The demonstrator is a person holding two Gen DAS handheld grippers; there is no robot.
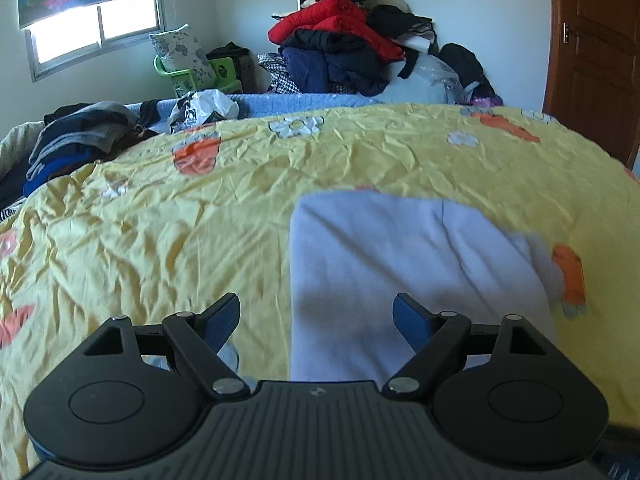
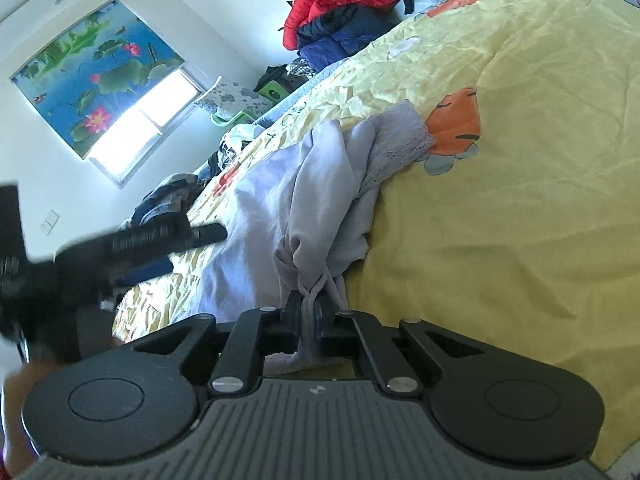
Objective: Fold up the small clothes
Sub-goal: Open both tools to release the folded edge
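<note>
A small pale lilac garment (image 1: 392, 264) lies on the yellow flowered bedsheet (image 1: 160, 220). My left gripper (image 1: 316, 320) is open and empty, low over the garment's left edge. In the right wrist view my right gripper (image 2: 310, 312) is shut on a bunched edge of the same garment (image 2: 320, 184), pulling it up into folds; a lace-trimmed part (image 2: 400, 136) hangs at the far end. The left gripper (image 2: 132, 244) shows there as a blurred black shape at the left.
A tall heap of red, navy and black clothes (image 1: 344, 40) stands beyond the bed. A stack of dark folded clothes (image 1: 76, 140) and a white plastic bag (image 1: 208, 108) lie at the bed's far left. A brown door (image 1: 596, 52) is at right.
</note>
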